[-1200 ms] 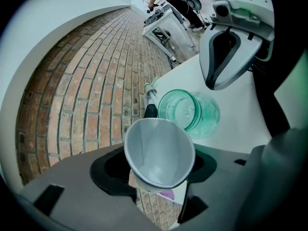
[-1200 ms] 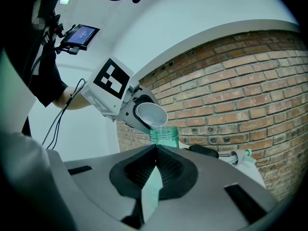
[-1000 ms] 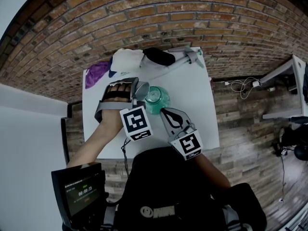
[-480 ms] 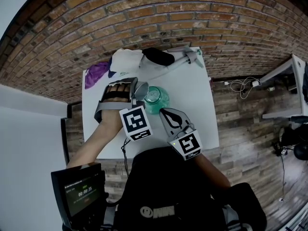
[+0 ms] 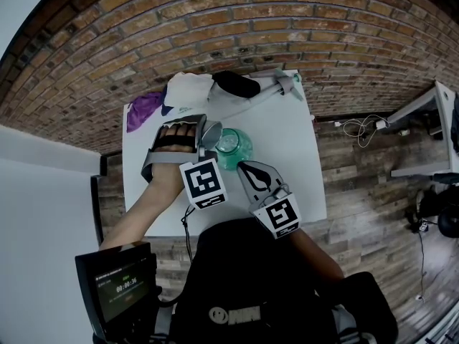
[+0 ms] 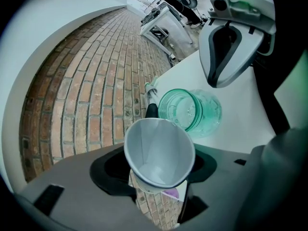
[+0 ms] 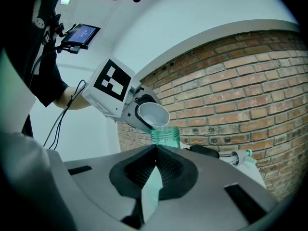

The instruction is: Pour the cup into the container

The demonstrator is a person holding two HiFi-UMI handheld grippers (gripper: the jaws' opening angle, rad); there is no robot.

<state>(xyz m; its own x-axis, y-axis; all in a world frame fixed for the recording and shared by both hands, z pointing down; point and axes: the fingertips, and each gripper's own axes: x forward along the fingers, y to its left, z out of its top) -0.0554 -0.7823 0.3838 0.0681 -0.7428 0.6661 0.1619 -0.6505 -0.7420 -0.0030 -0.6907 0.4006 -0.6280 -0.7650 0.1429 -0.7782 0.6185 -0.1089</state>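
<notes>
Left tongs (image 6: 159, 170) clamped on the white paper cup (image 6: 160, 150). The cup is tilted, its lip just above the rim of the green see-through container (image 6: 190, 109). Inside of the cup looks plain white, and I can't tell if anything is in it. Container stands upright, open top, about mid-bench on the white bench (image 5: 287, 135), which sits against a brick wall (image 5: 251, 20).

Right tongs (image 7: 155, 150) narrow, tips meeting, nothing gripped. They point at the container's side from just beside it; contact can't be told.

Back of bench, apart from the container: purple cloth (image 5: 145, 107), white bundle (image 5: 188, 88), black item (image 5: 237, 83), white tube-like thing with a green end (image 5: 280, 86). Small lit screen (image 5: 118, 285) at lower left of the head view, off the bench.
</notes>
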